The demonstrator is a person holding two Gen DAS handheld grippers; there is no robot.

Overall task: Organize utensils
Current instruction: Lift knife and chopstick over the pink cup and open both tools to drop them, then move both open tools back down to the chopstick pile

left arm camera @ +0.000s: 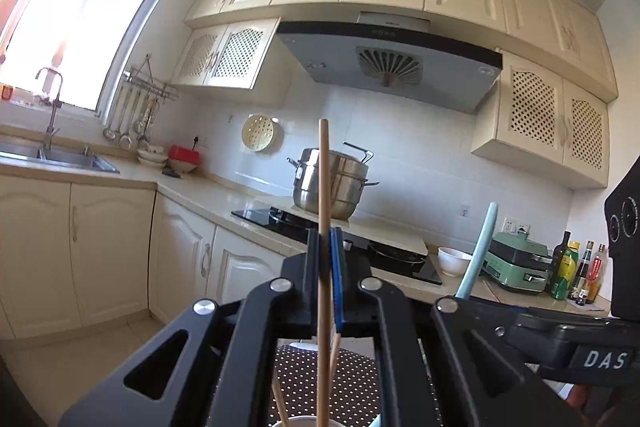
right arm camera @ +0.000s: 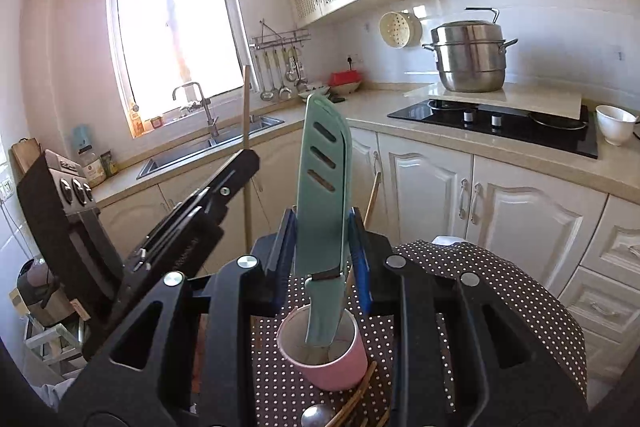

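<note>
My left gripper [left arm camera: 325,247] is shut on a long wooden chopstick [left arm camera: 323,187] held upright; its lower end reaches a white cup rim [left arm camera: 304,421] at the bottom edge. My right gripper [right arm camera: 322,227] is shut on a teal sheathed knife [right arm camera: 323,179], held upright with its handle [right arm camera: 322,311] down inside a pink cup [right arm camera: 324,355] on the dotted tablecloth [right arm camera: 500,291]. The knife also shows in the left wrist view [left arm camera: 478,255]. The left gripper and chopstick show in the right wrist view [right arm camera: 208,203].
More chopsticks [right arm camera: 360,395] and a spoon bowl [right arm camera: 318,417] lie by the pink cup. Beyond are a counter with a hob [right arm camera: 496,127], a steel steamer pot [right arm camera: 468,59], a white bowl [right arm camera: 614,125], a sink [right arm camera: 212,143] and oil bottles [left arm camera: 576,271].
</note>
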